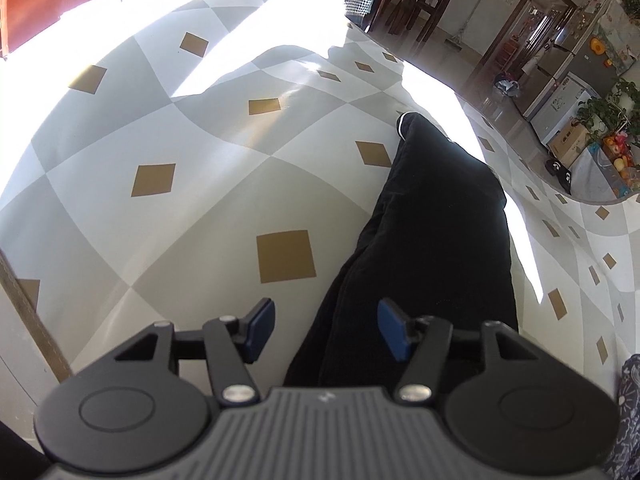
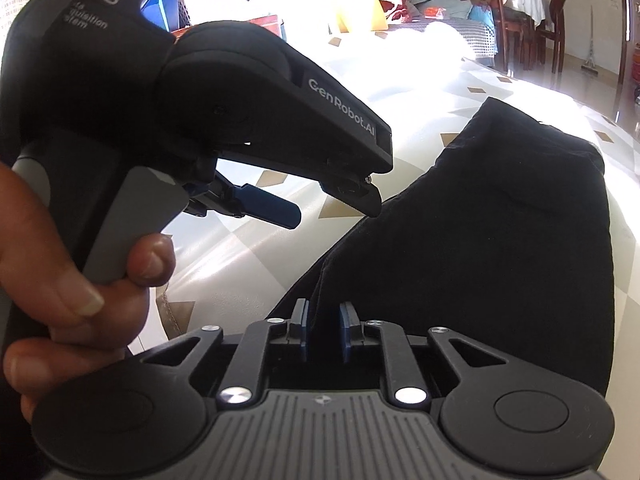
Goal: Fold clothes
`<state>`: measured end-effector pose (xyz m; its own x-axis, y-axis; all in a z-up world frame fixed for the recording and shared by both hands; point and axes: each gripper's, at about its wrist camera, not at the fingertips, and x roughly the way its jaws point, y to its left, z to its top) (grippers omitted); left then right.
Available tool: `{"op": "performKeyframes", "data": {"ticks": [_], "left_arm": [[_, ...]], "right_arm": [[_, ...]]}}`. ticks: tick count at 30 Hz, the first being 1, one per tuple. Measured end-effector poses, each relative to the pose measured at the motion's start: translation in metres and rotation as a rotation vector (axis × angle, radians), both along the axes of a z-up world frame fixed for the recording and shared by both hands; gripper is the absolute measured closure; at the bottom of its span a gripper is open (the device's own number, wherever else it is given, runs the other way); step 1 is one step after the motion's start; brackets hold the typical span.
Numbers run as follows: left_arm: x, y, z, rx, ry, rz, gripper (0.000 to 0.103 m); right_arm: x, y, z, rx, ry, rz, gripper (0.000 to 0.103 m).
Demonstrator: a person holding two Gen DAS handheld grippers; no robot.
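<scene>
A black garment (image 1: 432, 240) lies folded in a long strip on a grey-and-white checked cover (image 1: 168, 128) with tan diamonds, near the cover's right edge, sunlight falling across the far end. The left gripper (image 1: 326, 330) hovers over the garment's near end with its jaws apart and nothing pressed between the blue pads (image 1: 262, 330). The right gripper (image 2: 323, 334) has its jaws slightly apart around a raised fold of the garment; whether the pads pinch it cannot be told. A hand (image 2: 76, 280) holds the left gripper's handle.

someone's lived-in home, wooden dining chairs (image 2: 554, 24), fridge (image 1: 576, 60) covered in stickers, potted plants (image 1: 608, 108), sunlit patterned tablecloth (image 1: 160, 140)
</scene>
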<state>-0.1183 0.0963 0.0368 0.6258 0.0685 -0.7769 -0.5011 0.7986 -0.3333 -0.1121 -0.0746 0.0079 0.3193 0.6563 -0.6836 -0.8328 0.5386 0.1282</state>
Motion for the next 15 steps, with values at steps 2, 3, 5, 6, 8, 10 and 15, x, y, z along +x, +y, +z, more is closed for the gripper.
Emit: {"op": "performKeyframes", "data": {"ticks": [2, 3, 5, 6, 8, 10, 15], "left_arm": [[0.001, -0.002, 0.002, 0.007, -0.009, -0.01, 0.043], [0.002, -0.004, 0.002, 0.008, -0.01, -0.018, 0.042], [0.004, -0.009, 0.002, 0.01, -0.013, -0.033, 0.041], [0.005, -0.012, 0.002, 0.011, -0.013, -0.044, 0.041], [0.008, -0.019, 0.001, 0.012, -0.017, -0.073, 0.041], [0.012, -0.027, 0.001, 0.016, -0.02, -0.103, 0.04], [0.021, -0.045, -0.007, 0.028, 0.003, -0.156, 0.031]], "right_arm": [[0.003, -0.007, 0.004, 0.006, -0.006, -0.037, 0.08], [0.005, -0.01, 0.005, 0.008, -0.01, -0.06, 0.079], [0.009, -0.018, 0.008, 0.013, -0.016, -0.118, 0.078], [0.012, -0.022, 0.009, 0.013, -0.02, -0.152, 0.077], [0.017, -0.031, 0.011, 0.003, -0.039, -0.222, 0.075], [0.022, -0.037, 0.01, -0.008, -0.051, -0.286, 0.073], [0.038, -0.049, 0.001, -0.053, 0.013, -0.374, 0.07]]}}
